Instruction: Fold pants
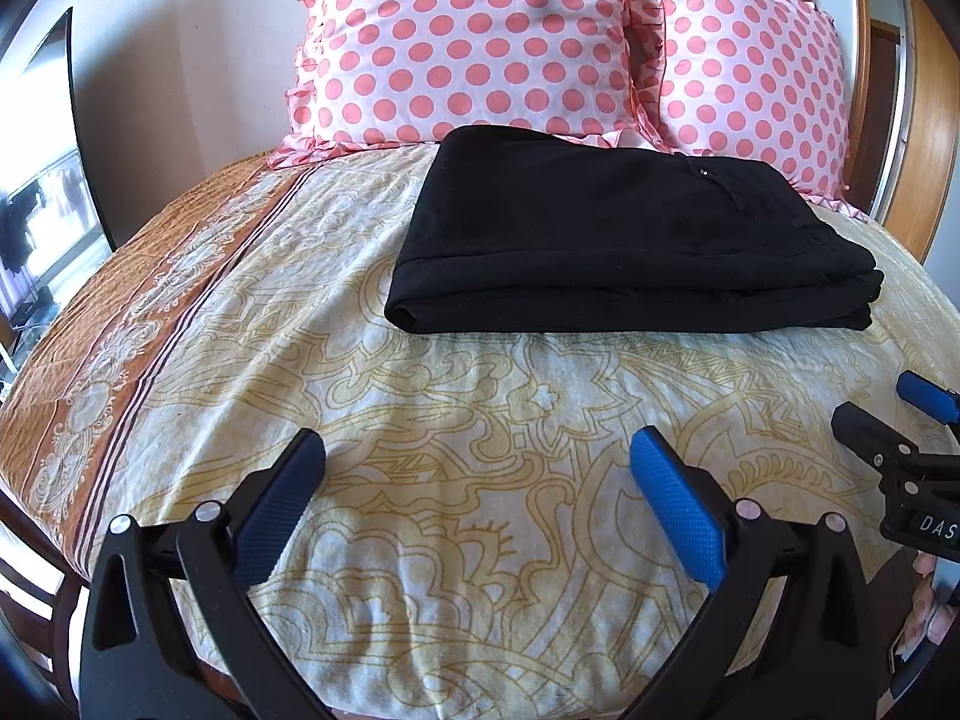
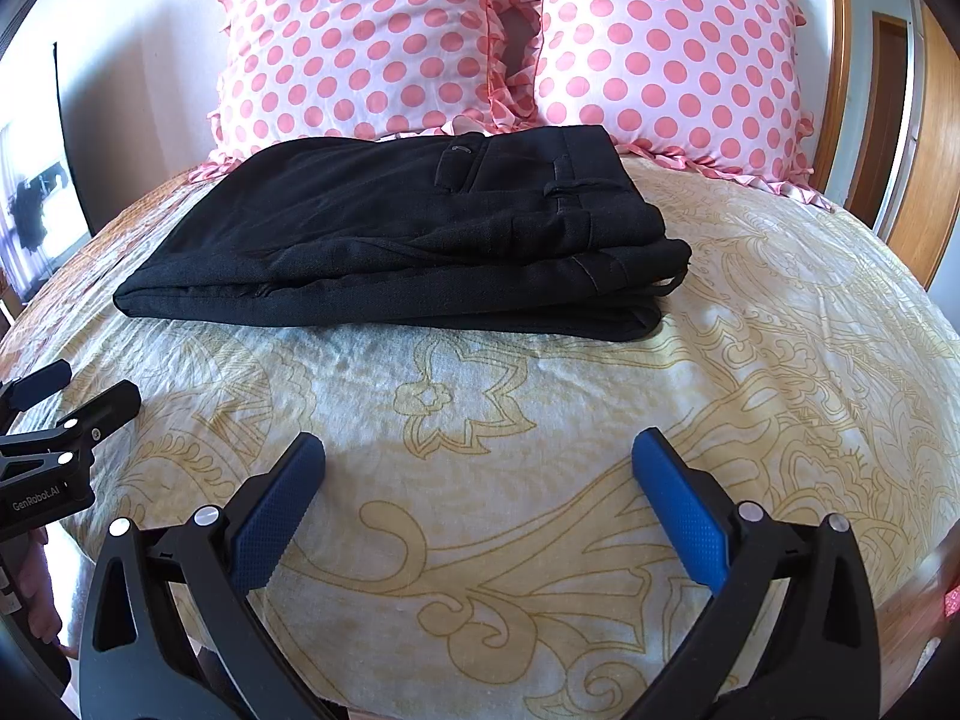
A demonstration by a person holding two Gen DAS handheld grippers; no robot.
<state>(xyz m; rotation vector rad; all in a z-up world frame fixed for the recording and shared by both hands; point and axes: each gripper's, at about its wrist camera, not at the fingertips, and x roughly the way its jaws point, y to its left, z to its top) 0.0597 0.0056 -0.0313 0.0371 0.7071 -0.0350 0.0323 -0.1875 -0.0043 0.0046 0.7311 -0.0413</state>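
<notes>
The black pants (image 1: 630,234) lay folded in a neat stack at twelve o'clock on the bedspread (image 1: 456,420), far edge touching the polka-dot pillows (image 1: 468,42). The left gripper (image 1: 477,456) and right gripper (image 2: 478,456) hovered with jaws spread wide, holding nothing — a bare stretch of sheet between them and the stack's near fold.

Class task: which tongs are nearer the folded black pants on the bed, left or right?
Neither clearly. The left tongs and right tongs, both open and empty, hover side by side over the bedsheet, short of the pants.
</notes>
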